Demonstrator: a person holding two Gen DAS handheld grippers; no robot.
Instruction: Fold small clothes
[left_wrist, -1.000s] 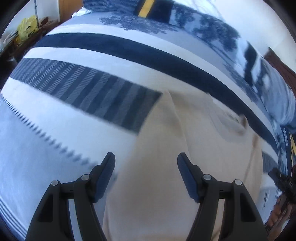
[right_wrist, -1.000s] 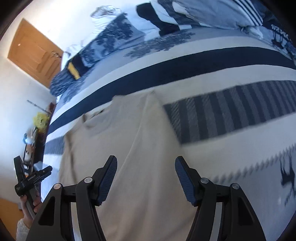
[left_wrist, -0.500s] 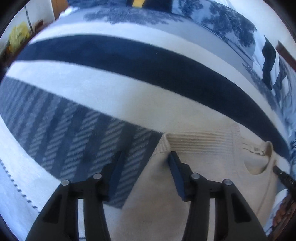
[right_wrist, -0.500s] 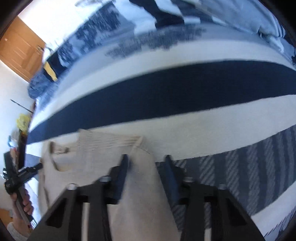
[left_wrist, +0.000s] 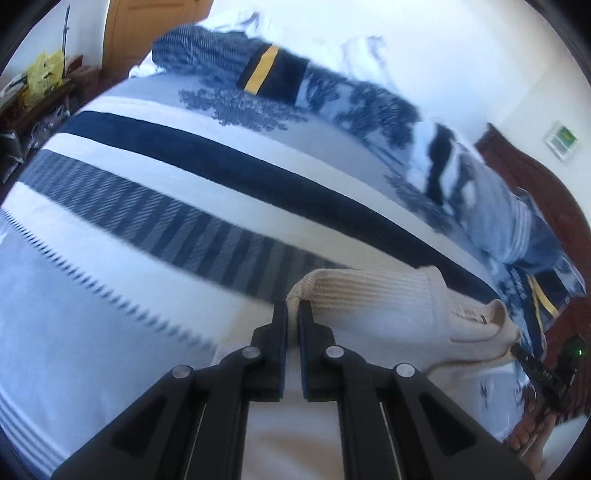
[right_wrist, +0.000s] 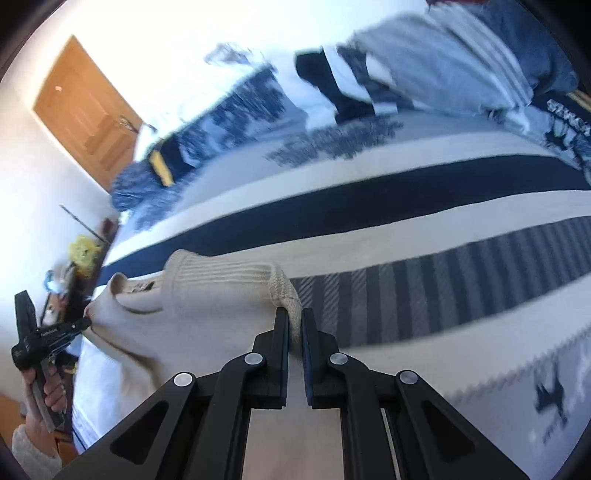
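- A cream knit sweater (left_wrist: 388, 306) is lying on the bed, its ribbed edge folded up towards the neck opening, where a small label is showing.
- The left gripper (left_wrist: 292, 314) is clamping one corner of that ribbed edge; its jaws have just been closing, and the knit is now pinched between the two pads, bunching up above the tips.
- The right gripper (right_wrist: 294, 321) is pinching the opposite corner of the same edge in the same way (its jaws have also just been closing, cloth squeezed between them).
- Between the two corners the ribbed band is hanging in a soft curve, raised a little off the cover, while the rest of the sweater is trailing back under both tools.
- In the right wrist view, the other tool is appearing at the far left edge, held by a hand (right_wrist: 48, 387) with a pale sleeve cuff at the wrist.
- Under the sweater, the bed cover (left_wrist: 110, 280) is showing a white ground, a broad dark navy stripe, a band of grey and navy slanted stripes, and a row of small dark teeth.
- Towards the far side of the bed, a heap of bedding (left_wrist: 280, 77) in blue and white prints is lying piled up, with a yellow stripe on one dark piece.
- Beyond the bed, a wooden door (right_wrist: 85, 110) is standing in a white wall, and a yellow bag (left_wrist: 44, 75) is sitting on cluttered furniture beside it.
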